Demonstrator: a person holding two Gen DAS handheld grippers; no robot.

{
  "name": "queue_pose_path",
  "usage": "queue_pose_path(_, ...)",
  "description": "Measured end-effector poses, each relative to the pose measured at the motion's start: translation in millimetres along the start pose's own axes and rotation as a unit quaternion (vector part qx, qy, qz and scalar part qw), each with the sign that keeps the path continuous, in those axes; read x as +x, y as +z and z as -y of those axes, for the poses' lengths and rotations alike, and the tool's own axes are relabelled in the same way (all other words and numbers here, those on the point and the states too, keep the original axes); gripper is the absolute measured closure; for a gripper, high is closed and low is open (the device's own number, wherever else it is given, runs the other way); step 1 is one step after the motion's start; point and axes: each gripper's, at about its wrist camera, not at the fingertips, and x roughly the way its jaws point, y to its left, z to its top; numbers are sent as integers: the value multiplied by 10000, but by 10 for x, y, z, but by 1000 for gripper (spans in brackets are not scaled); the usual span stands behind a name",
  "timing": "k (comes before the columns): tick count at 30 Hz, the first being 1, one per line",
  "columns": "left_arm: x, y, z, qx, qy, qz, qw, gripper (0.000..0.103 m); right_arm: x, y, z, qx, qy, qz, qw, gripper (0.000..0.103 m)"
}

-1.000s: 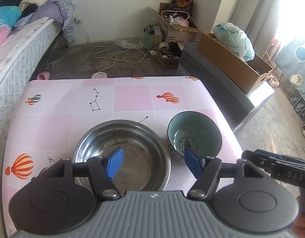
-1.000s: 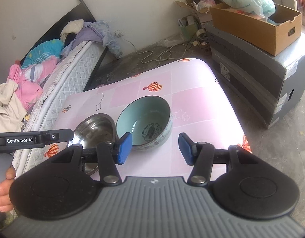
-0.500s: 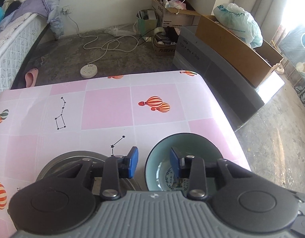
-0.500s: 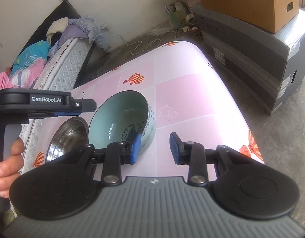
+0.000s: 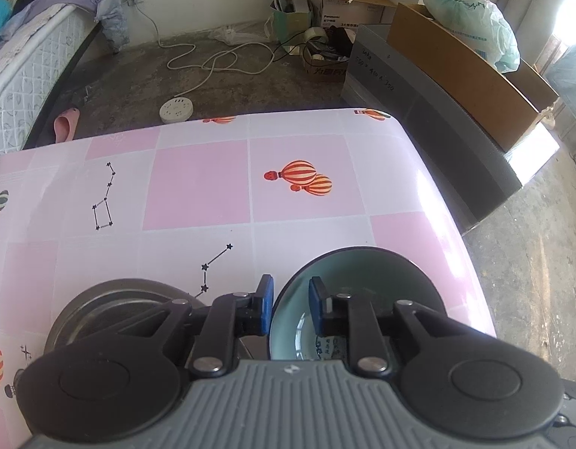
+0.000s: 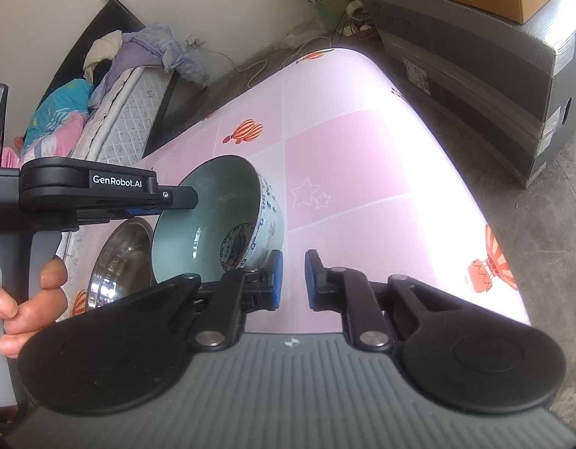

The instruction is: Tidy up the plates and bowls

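Left tongs (image 5: 291,307) clamped on rim of tilted celadon bowl (image 6: 217,220), lifted off pink table (image 6: 355,157) beside steel bowl (image 6: 119,262). Right tongs (image 6: 292,280) narrowly apart, gripping nothing.

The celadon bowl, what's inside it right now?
The celadon bowl holds no food; a printed blue emblem shows on its bottom. One of the left gripper's fingers reaches inside its rim, hiding part.

Glossy ceramic bowl (image 6: 217,220) — shiny metal bowl (image 6: 119,262) — smooth tablecloth (image 5: 198,183).
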Motion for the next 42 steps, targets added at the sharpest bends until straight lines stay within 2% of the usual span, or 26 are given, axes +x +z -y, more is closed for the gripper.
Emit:
queue_pose_path(5,-70,-97,-3,-60,-146,-202,9997,82,-18,4,22,8,16,33,10000,93)
queue_pose_path(15,-269,-468,118,282,-549,-604,9963,82,-78,-12,127,-85,-60,-48,9999,92)
queue_pose_path(19,-313,-525,111,294,-622,-515,9963,82,-192,13,220,54,102,85,9999,89)
queue_pose_path(22,-295,-505,130,266,-575,-456,9970,81,-300,60,282,268,273,342,9987,81)
queue_pose_path(23,-284,-503,143,251,-564,-469,9970,79,-323,72,289,299,332,395,9982,75)
queue_pose_path(24,-273,-502,156,247,-525,-467,9972,79,-335,76,294,310,364,402,9980,70)
queue_pose_path(28,-216,-502,188,197,-426,-464,9978,80,-309,75,212,163,457,311,9983,63)
queue_pose_path(31,-179,-507,188,118,-349,-465,9982,81,-226,63,132,-17,213,240,9995,64)
queue_pose_path(32,-172,-508,183,67,-345,-467,9983,81,-189,51,125,-7,180,194,9997,70)
queue_pose_path(33,-168,-510,176,24,-363,-473,9982,81,-154,51,124,21,172,154,9997,81)
queue_pose_path(35,-176,-516,159,-36,-404,-492,9980,83,-101,26,127,80,234,56,9997,89)
queue_pose_path(39,-258,-580,140,-32,-421,-534,9977,82,-133,-19,53,-84,124,73,9999,89)
queue_pose_path(42,-347,-700,168,234,-377,-529,9976,82,-181,-97,36,-194,153,-69,9997,89)
